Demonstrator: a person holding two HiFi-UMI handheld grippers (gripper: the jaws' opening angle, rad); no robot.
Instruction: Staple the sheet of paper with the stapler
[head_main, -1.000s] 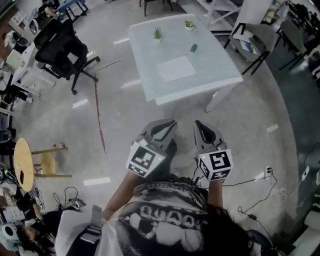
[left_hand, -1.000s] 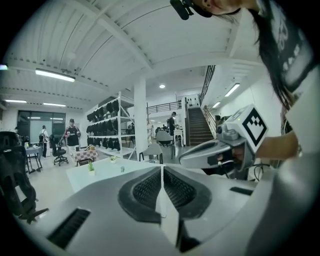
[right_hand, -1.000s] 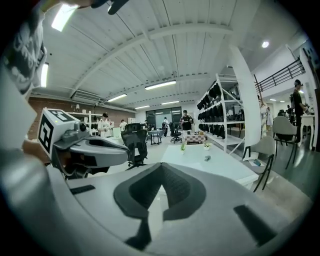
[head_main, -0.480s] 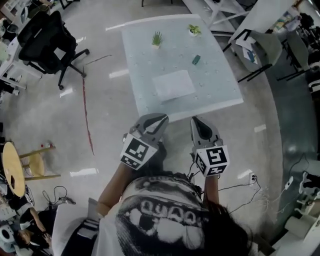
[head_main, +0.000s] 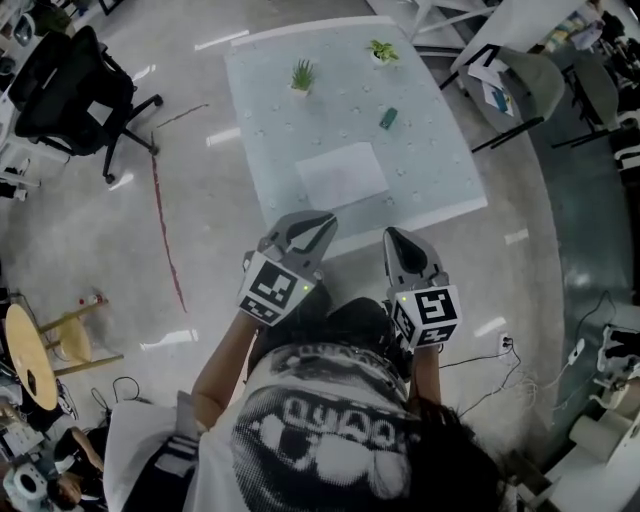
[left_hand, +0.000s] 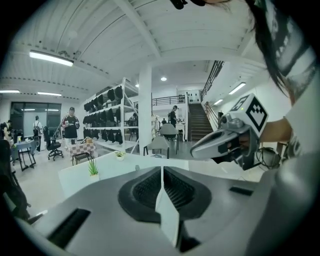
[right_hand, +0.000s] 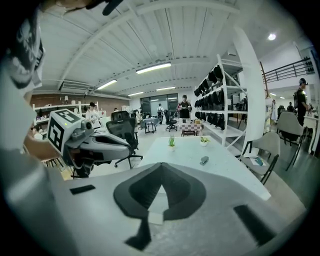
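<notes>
White table (head_main: 268, 140) with paper (head_main: 342, 174) (stapler (head_main: 388, 118) beyond)

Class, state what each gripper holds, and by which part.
Nothing. Left gripper and right gripper are shut, empty; white paper sheet and teal stapler lie on the pale table.

The hall is evenly bright under long ceiling light strips (left_hand: 50, 57). In the head view the glossy floor (head_main: 170, 340) throws them back as white streaks of glare, and the pale bench (head_main: 440, 180) looks washed out and low in contrast. Both gripper views are fisheye pictures ringed by black corners, with straight lines bowing toward the edges; the left claw (left_hand: 162, 170) and right claw (right_hand: 161, 167) sit close to the lens and softly out of focus, while the room behind them is fairly sharp.
</notes>
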